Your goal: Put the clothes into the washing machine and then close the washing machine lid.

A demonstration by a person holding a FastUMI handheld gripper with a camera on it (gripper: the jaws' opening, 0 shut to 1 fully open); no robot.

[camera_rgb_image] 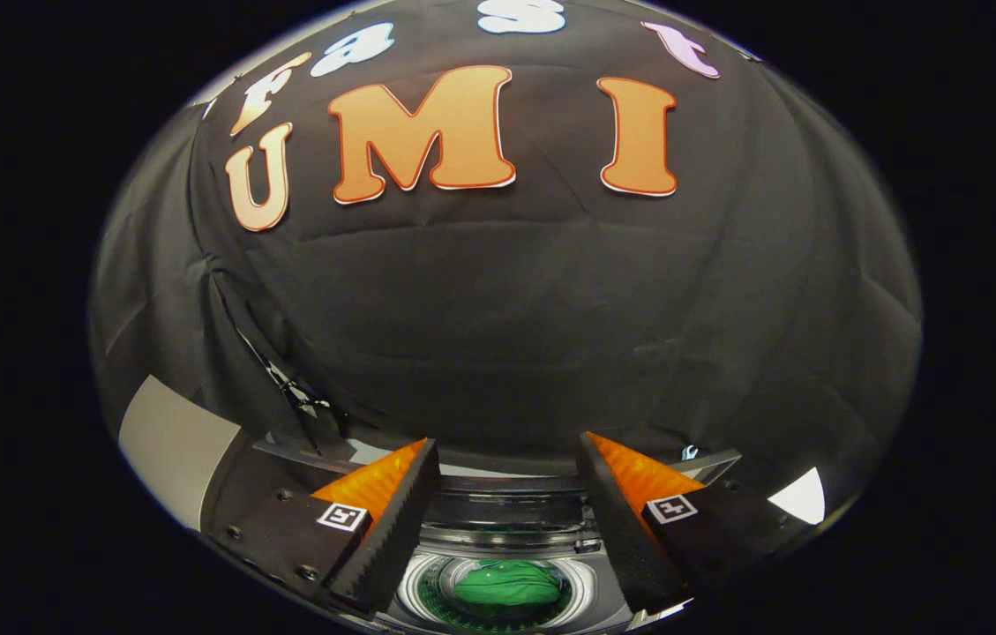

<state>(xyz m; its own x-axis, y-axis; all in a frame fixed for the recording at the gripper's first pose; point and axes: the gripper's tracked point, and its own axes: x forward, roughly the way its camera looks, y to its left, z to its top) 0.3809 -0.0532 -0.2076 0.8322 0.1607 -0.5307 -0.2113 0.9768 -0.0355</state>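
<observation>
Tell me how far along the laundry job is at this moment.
Done: the green garment lies inside the washing machine drum. In hand: nothing; the gripper is open and empty above the opening, the garment visible between its fingers. Left: closing the washing machine lid, which looks raised behind the drum.

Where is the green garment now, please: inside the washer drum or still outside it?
Inside: the green garment lies bunched in the drum below the open gripper, whose fingers hold nothing.

Ahead of me: creased black cloth wall (506, 309). Pale grey panel (171, 450), beside that wall's lower left corner.
</observation>
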